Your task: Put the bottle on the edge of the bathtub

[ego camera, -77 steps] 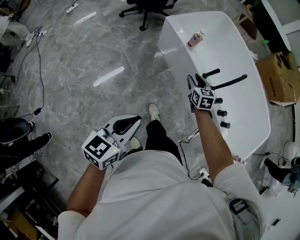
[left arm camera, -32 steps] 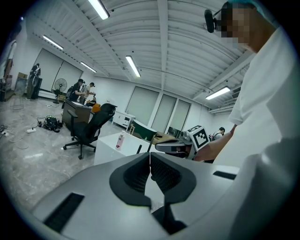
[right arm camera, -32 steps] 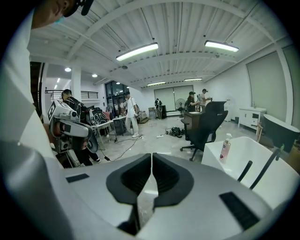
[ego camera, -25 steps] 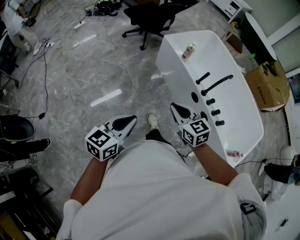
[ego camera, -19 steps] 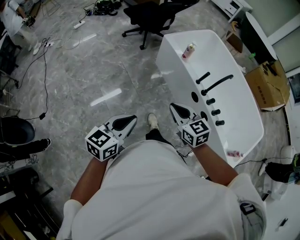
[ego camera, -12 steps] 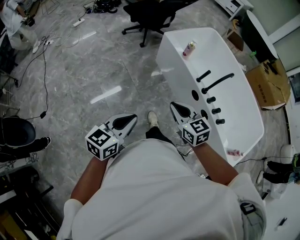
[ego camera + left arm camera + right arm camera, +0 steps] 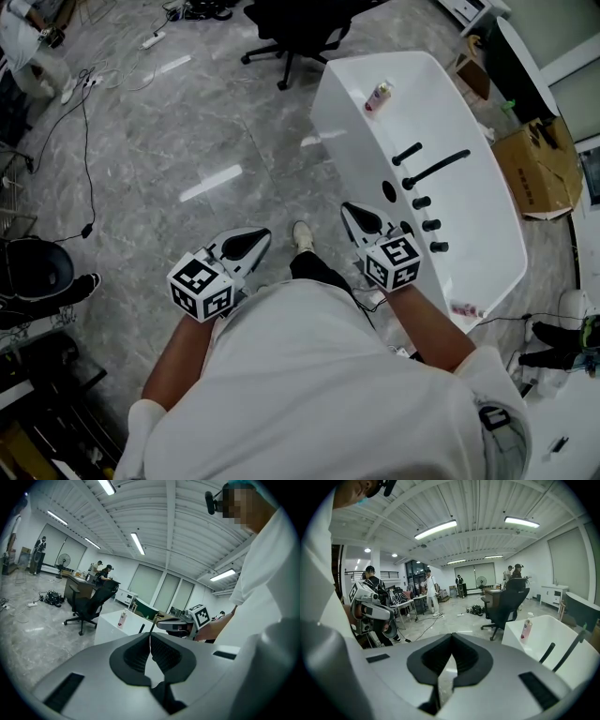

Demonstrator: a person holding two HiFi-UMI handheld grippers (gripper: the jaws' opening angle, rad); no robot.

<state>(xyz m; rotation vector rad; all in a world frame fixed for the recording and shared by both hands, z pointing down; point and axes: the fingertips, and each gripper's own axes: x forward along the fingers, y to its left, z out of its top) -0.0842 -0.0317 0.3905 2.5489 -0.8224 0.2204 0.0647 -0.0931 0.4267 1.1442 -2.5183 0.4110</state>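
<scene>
A small pink-and-white bottle [image 7: 379, 95] stands upright on the far rim of the white bathtub [image 7: 352, 112]; it also shows as the bottle [image 7: 526, 627] in the right gripper view and the bottle [image 7: 123, 618] in the left gripper view. My right gripper [image 7: 352, 214] is shut and holds nothing, close to my body beside the tub's near end. My left gripper [image 7: 253, 237] is shut too, empty, held over the floor to the left.
Black taps and a long spout [image 7: 434, 168] sit on the tub deck. A black office chair [image 7: 300, 17] stands beyond the tub. Cables [image 7: 84, 122] trail over the grey marble floor. A cardboard box [image 7: 536, 167] lies at the right.
Three seconds ago my right gripper reached over the tub near the taps; it has since drawn back to my body. Over the last second both grippers have barely moved.
</scene>
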